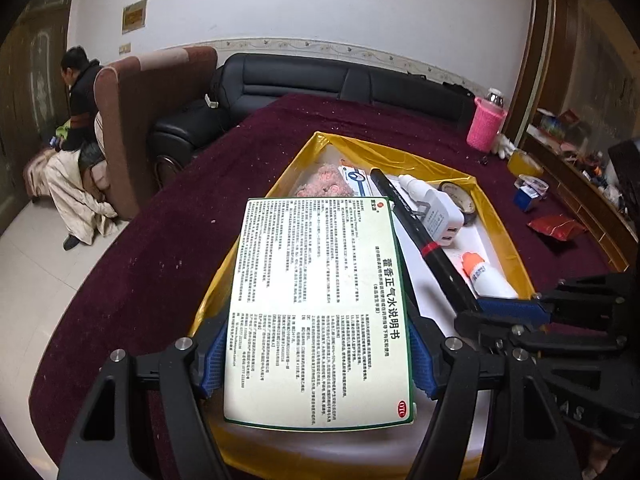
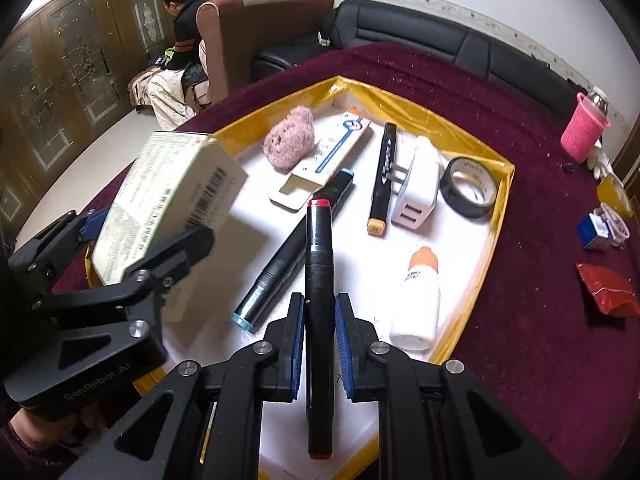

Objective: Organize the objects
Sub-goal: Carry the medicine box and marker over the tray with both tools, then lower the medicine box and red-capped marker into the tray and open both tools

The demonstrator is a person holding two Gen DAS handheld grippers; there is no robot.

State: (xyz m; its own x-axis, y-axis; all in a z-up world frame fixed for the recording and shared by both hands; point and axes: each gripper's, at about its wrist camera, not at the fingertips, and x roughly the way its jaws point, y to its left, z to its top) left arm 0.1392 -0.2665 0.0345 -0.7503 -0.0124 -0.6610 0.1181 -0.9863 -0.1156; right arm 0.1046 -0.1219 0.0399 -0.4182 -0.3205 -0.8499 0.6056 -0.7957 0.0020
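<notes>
Over the yellow-rimmed tray (image 2: 496,216), the left gripper (image 1: 316,364) stands wide, clamped across a light, crushable medicine box (image 1: 320,312), best held by its long edges; the right gripper (image 2: 318,344), nearly closed, pinches a stiff, slick red-capped marker (image 2: 319,280) at mid-barrel.

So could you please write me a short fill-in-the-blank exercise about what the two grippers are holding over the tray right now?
1. The left gripper holds a medicine ____.
2. The right gripper is shut on a black marker with ____ ends.
3. The roll of black tape lies inside the ____-rimmed tray.
4. The white USB charger lies between the tape and an ____-capped marker.

Missing words: box; red; yellow; orange
</notes>
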